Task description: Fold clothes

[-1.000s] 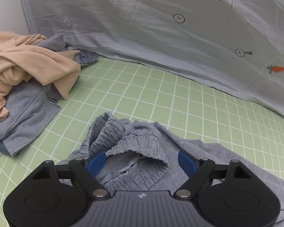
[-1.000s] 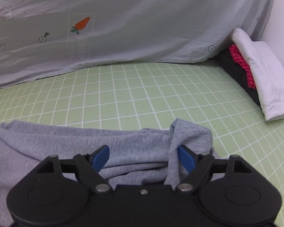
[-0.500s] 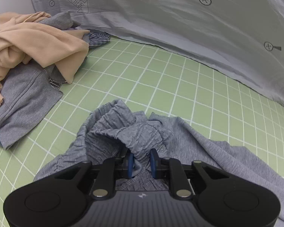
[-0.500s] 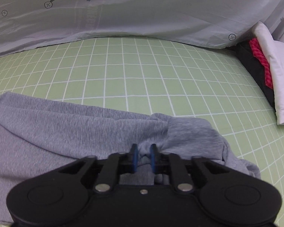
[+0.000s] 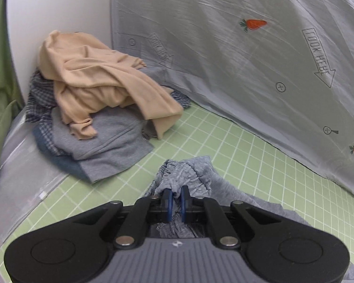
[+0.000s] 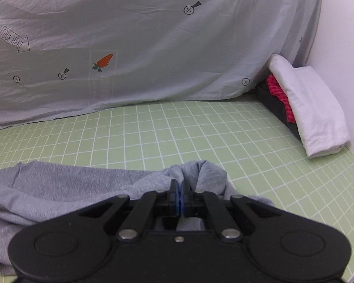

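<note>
Since a second ago both claws, then apart, clamp the grey garment (image 5: pixel 195 176): left gripper (image 5: pixel 175 199) on its gathered waistband, right gripper (image 6: pixel 179 197) on a bunched edge; it trails over the green mat (image 6: pixel 200 127); thin pinches may slip, and the clothes pile (image 5: pixel 101 108) at ten o'clock could snag it.

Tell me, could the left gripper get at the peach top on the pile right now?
Probably not yet. The left gripper is shut on the grey garment, so it is occupied. The green mat toward the peach top looks free otherwise.
</note>
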`<act>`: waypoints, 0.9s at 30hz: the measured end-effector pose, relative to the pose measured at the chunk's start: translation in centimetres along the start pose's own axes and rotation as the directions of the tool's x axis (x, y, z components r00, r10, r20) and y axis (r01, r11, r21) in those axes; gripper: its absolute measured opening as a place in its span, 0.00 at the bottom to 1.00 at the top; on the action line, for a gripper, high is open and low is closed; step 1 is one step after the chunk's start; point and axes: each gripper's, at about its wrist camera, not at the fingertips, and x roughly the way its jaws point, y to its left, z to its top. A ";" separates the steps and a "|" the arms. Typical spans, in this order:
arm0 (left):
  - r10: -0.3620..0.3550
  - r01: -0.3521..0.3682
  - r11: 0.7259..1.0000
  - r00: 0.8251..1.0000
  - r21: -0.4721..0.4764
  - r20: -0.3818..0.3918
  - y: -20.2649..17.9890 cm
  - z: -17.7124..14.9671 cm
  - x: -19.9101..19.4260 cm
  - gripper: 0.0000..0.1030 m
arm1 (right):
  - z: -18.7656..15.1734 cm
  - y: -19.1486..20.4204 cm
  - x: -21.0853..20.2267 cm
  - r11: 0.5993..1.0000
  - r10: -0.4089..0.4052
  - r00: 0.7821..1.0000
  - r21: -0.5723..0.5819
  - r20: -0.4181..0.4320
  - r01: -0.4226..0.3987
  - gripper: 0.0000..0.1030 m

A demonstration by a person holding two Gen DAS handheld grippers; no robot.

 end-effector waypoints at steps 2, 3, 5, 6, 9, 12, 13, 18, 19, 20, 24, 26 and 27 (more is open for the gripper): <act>0.030 -0.031 0.999 0.999 -0.025 -0.024 1.9 -1.2 -0.8 0.08 | -1.3 -0.4 -0.5 1.000 -0.003 0.999 0.009 -0.033 0.003 0.02; 0.045 -0.046 0.998 0.998 -0.040 -0.041 2.8 -1.9 -1.1 0.08 | -2.0 -0.5 -0.7 1.000 -0.003 0.999 0.013 -0.054 0.004 0.02; 0.067 -0.073 0.995 0.994 -0.067 -0.084 4.4 -3.2 -1.2 0.08 | -3.4 -0.6 -1.0 1.000 0.000 0.995 0.015 -0.097 0.001 0.02; 0.076 -0.085 0.993 0.991 -0.079 -0.107 5.1 -3.9 -1.3 0.08 | -4.0 -0.7 -1.1 1.000 0.004 0.993 0.015 -0.118 -0.002 0.02; 0.084 -0.101 0.990 0.983 -0.098 -0.166 6.1 -6.0 -1.5 0.15 | -5.3 -0.7 -1.3 0.999 0.038 0.986 0.019 -0.159 -0.036 0.02; 0.057 -0.080 0.991 0.977 -0.106 -0.205 5.6 -7.3 -1.7 0.19 | -5.8 -0.5 -1.6 0.997 0.075 0.983 0.035 -0.169 -0.070 0.04; 0.054 -0.079 0.991 0.976 -0.109 -0.213 5.3 -7.6 -1.8 0.28 | -5.9 -0.4 -1.7 0.996 0.081 0.982 0.045 -0.170 -0.074 0.05; 0.012 -0.034 0.996 0.964 -0.079 -0.267 3.8 -8.8 -1.5 0.63 | -4.8 -0.3 -1.9 0.997 0.031 0.994 0.068 -0.106 -0.024 0.56; 0.000 -0.023 0.997 0.961 -0.077 -0.276 3.6 -9.0 -1.3 0.65 | -4.4 -0.4 -1.8 0.997 0.012 0.996 0.071 -0.093 -0.005 0.61; -0.011 -0.011 0.997 0.958 -0.075 -0.286 3.4 -9.2 -1.0 0.69 | -4.1 -0.5 -1.6 0.997 -0.007 0.997 0.074 -0.081 0.013 0.68; -0.069 0.037 0.993 0.952 -0.112 -0.299 2.8 -9.6 -0.4 0.71 | -3.1 -1.3 0.8 0.991 -0.054 0.993 0.113 -0.102 0.065 0.73; -0.110 0.072 0.988 0.946 -0.133 -0.306 2.5 -9.4 -0.1 0.79 | -2.9 -1.6 2.1 0.989 -0.060 0.990 0.128 -0.127 0.076 0.73; -0.118 0.080 0.988 0.945 -0.134 -0.306 2.2 -9.3 0.1 0.80 | -2.9 -1.7 2.6 0.988 -0.058 0.990 0.132 -0.131 0.075 0.73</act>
